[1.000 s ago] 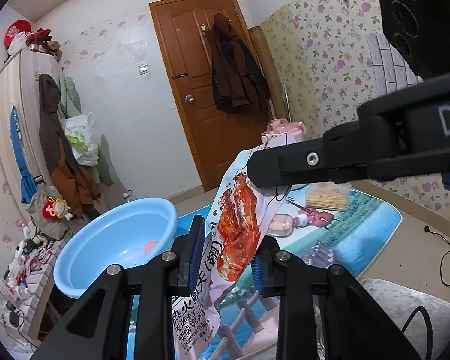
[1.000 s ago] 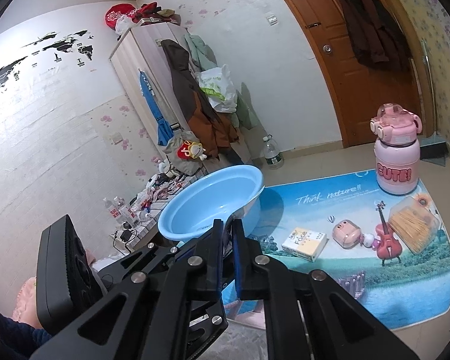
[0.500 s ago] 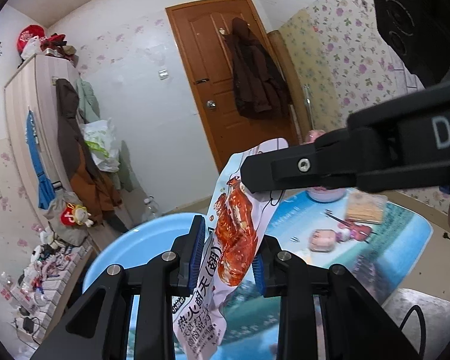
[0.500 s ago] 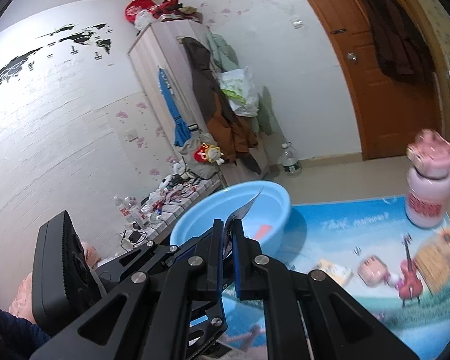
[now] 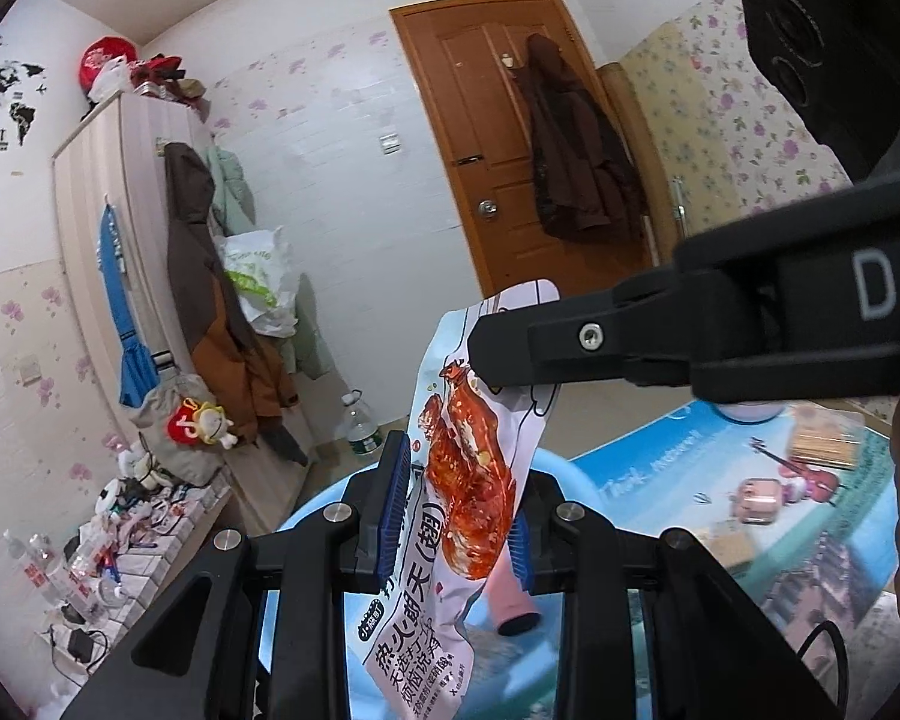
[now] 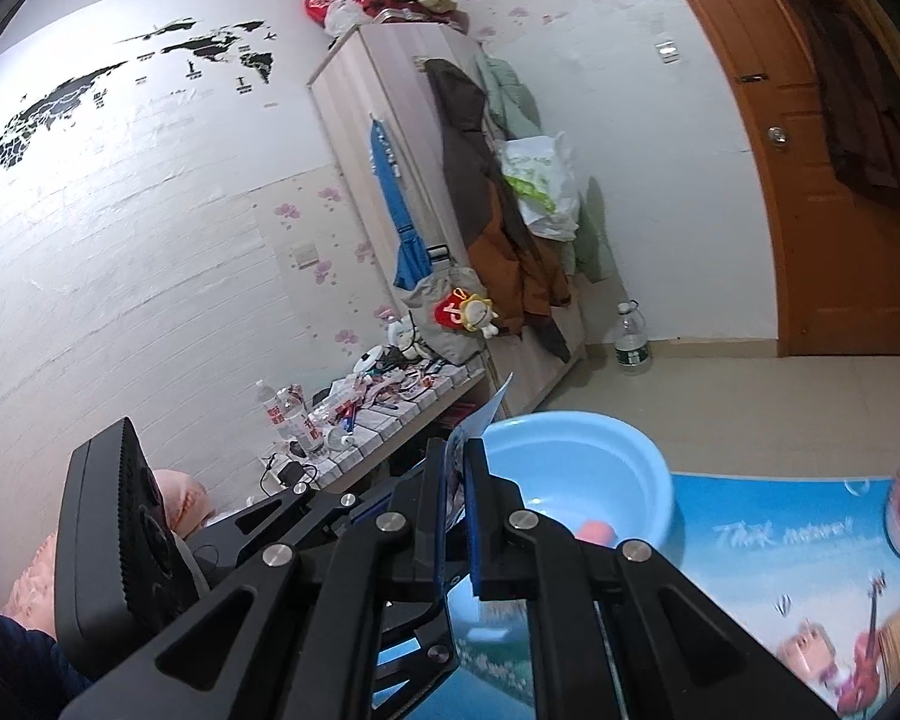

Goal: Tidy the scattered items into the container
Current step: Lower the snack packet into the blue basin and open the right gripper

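Left gripper pinched on the lower half of a snack packet, blue fingers nearly together with the packet between; right gripper clamped tight on the packet's top edge, reaching in from the right in the left view. Packet held upright in the air above the blue basin, pink item lying inside. Basin on the floor at the far left corner of a picture mat

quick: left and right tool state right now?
Left tool: shut on the white printed snack packet.
Right tool: shut on the same packet's top edge.
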Tool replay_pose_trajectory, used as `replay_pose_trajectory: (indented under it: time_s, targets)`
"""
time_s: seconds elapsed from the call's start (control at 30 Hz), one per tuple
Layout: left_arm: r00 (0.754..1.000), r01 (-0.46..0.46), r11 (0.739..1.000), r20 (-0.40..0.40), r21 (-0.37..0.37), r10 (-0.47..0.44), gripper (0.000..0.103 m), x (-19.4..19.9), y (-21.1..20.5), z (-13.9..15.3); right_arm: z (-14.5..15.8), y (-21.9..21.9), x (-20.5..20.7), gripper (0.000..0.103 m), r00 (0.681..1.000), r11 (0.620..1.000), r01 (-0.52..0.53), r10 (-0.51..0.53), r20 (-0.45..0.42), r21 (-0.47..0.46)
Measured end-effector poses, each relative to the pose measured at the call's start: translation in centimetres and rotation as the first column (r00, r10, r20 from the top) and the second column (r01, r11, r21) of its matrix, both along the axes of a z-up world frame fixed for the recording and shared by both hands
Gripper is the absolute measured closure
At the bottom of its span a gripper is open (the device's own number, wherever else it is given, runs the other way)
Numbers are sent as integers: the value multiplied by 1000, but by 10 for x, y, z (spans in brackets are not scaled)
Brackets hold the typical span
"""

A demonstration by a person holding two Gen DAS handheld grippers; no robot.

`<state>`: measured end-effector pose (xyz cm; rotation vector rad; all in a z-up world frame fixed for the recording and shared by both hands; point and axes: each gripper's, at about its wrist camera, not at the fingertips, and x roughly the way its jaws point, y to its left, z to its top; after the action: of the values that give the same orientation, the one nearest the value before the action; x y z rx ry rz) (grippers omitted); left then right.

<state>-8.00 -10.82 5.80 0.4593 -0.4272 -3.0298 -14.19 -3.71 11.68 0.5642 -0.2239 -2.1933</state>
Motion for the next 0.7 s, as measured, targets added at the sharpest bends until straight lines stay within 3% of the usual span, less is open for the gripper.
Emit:
replay_pose_trajectory:
  time_s: [0.33,0.7]
  targets:
    - [998,-21,1000,51,20,20,73,-24,-24,-23,-19,-37,-37,97,999,999,-20,19,40,26]
    - [993,-46,999,112,15,44,73,-31,-32,-48,-57,-48,-62,97,993,998,-19,12,122,54]
